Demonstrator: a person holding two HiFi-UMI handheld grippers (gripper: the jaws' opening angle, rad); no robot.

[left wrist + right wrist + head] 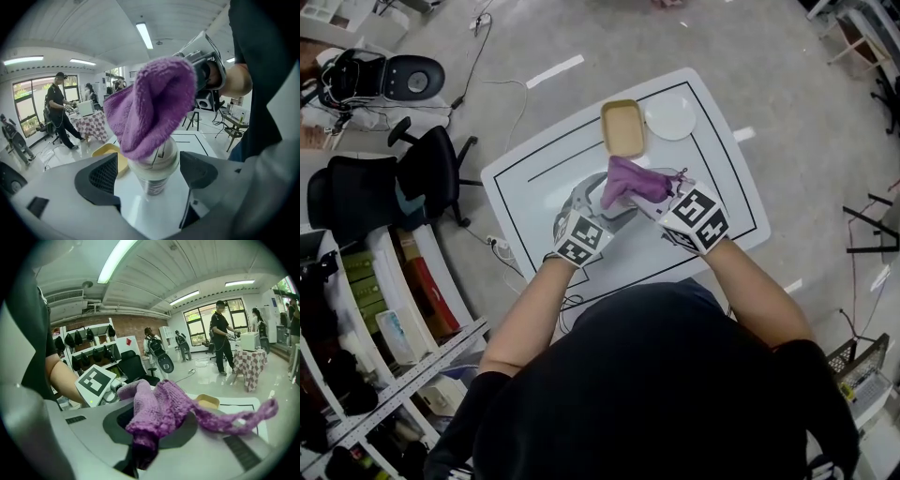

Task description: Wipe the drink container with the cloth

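Observation:
A drink container [154,180] with a pale domed lid stands upright on the white table [727,178]. My left gripper [152,176] is open, one jaw either side of the container and neither pad touching it. A purple cloth [150,108] is draped over the lid. My right gripper [145,437] is shut on that cloth [159,408], a loose end trailing to the right. In the head view the cloth [630,180] hides most of the container, with the left gripper [598,214] to its near left and the right gripper [654,194] to its right.
A yellow tray [622,127] and a white plate [671,116] sit at the table's far side. A black office chair [412,173] and shelves [384,300] stand to the left. People stand at a checked table [91,124] in the background.

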